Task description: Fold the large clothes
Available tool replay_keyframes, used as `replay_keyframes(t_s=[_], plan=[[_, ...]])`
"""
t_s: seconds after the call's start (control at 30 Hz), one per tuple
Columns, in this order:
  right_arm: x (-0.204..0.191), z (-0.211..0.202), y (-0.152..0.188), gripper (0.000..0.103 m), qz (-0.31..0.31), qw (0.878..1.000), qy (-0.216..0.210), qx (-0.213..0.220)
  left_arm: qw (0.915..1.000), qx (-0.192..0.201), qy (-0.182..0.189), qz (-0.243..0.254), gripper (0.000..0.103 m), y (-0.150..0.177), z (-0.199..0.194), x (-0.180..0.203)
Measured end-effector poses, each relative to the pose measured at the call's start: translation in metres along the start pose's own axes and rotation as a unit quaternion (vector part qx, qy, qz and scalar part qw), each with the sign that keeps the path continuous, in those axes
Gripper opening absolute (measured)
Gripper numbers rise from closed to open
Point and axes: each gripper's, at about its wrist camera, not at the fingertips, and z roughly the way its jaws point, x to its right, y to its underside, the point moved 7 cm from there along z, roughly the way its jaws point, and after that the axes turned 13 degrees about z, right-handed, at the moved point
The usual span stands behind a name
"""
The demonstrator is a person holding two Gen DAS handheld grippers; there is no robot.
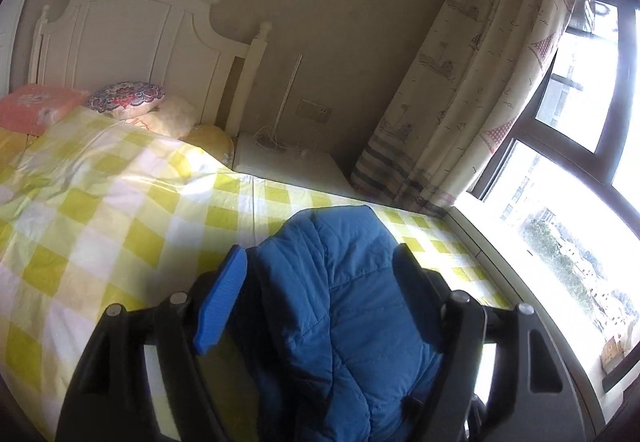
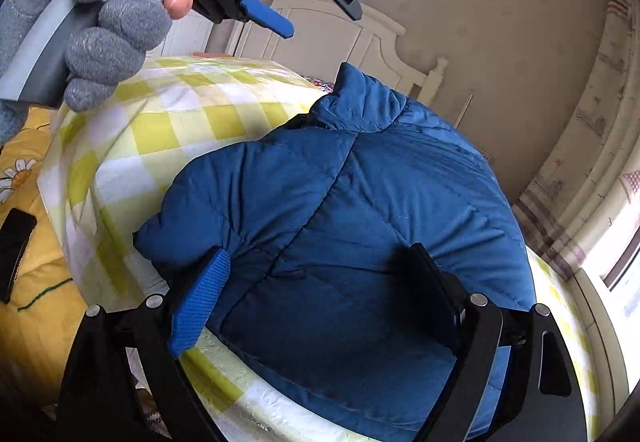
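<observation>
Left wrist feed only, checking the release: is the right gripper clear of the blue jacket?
Observer: Right gripper open, jaws wide above the jacket's near edge, gripping nothing.
Operator: Jacket's shape?
Observer: Compact folded bundle, collar standing at the far end.
Operator: Anything else nearby?
Observer: Flat black object on the yellow daisy sheet, left of the checked quilt.

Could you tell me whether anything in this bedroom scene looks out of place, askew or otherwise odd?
Nothing looks damaged or spilled. The blue padded jacket lies folded on the yellow checked quilt, its collar sticking up at the far end. A dark flat object lies at the bed's left edge; what it is I cannot tell.
</observation>
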Motion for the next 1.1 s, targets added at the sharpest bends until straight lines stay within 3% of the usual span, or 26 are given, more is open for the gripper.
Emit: replay_keyframes(t_s=[0.1, 0.17, 0.23, 0.27, 0.3, 0.37, 0.47, 0.6, 0.73, 0.8, 0.93, 1.1], plan=[[0.001, 0.0, 0.003, 0.083, -0.004, 1.0, 0.004, 0.003, 0.999, -0.038, 0.0, 0.023, 0.08, -0.011, 0.048, 0.024], [0.0, 0.0, 0.003, 0.083, -0.005, 1.0, 0.003, 0.001, 0.9959, -0.076, -0.041, 0.025, 0.08, -0.003, 0.096, 0.018], [-0.001, -0.003, 0.003, 0.083, -0.004, 1.0, 0.0, 0.001, 0.987, -0.138, -0.082, 0.012, 0.081, 0.033, 0.147, -0.01], [-0.001, -0.003, 0.003, 0.083, -0.006, 1.0, -0.002, 0.0, 0.9839, -0.164, -0.066, -0.022, 0.085, 0.056, 0.168, -0.024], [-0.003, -0.003, 0.004, 0.083, -0.014, 1.0, -0.002, 0.001, 0.984, -0.158, -0.031, -0.076, 0.088, 0.073, 0.175, -0.041], [-0.007, -0.002, 0.005, 0.083, -0.033, 0.999, 0.002, 0.005, 0.9771, -0.148, -0.001, -0.153, 0.088, 0.088, 0.171, -0.066], [-0.004, -0.007, 0.002, 0.083, -0.018, 0.999, -0.026, -0.001, 0.98, -0.158, -0.018, -0.12, 0.088, 0.093, 0.168, -0.063], [0.024, -0.036, -0.019, 0.074, 0.026, 0.992, -0.126, -0.014, 0.9812, -0.153, -0.037, -0.112, 0.089, 0.091, 0.167, -0.062], [0.105, -0.044, -0.065, 0.067, 0.081, 0.992, -0.081, 0.043, 0.9803, -0.145, -0.108, -0.079, 0.096, 0.085, 0.158, -0.058], [0.145, -0.02, -0.086, 0.063, 0.115, 0.99, -0.071, 0.04, 0.9789, -0.141, -0.133, -0.065, 0.097, 0.082, 0.153, -0.056], [0.197, 0.056, -0.127, 0.055, 0.163, 0.985, -0.064, -0.002, 0.9779, -0.142, -0.139, -0.065, 0.099, 0.082, 0.15, -0.058], [0.207, 0.133, -0.159, 0.055, 0.183, 0.978, -0.085, -0.048, 0.9774, -0.144, -0.143, -0.06, 0.099, 0.082, 0.149, -0.057]])
